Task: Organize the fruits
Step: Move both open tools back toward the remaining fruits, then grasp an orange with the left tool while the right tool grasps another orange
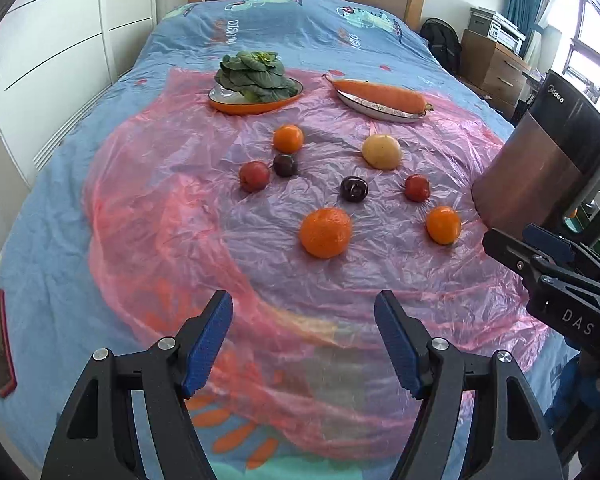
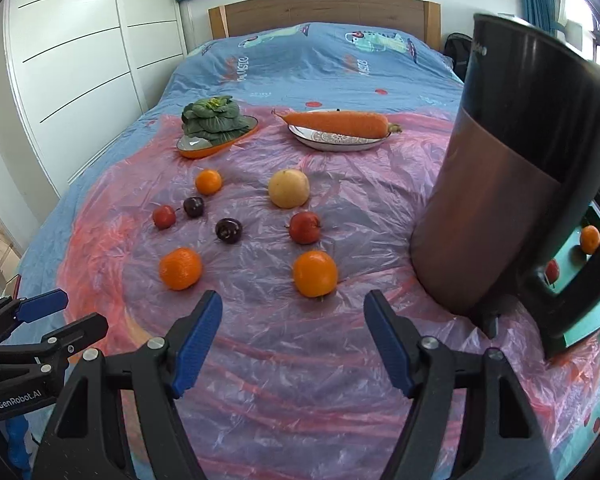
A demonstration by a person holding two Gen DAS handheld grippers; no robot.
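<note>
A bed draped in pink plastic sheet (image 1: 172, 208) holds scattered round fruits (image 1: 325, 232) mid-sheet, no long axis. My left gripper (image 1: 303, 344) and right gripper (image 2: 293, 338) hover open, empty.

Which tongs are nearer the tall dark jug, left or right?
Right. The right tongs hang open just beside the jug; the left tongs are open further off, on the far side of the right ones.
</note>
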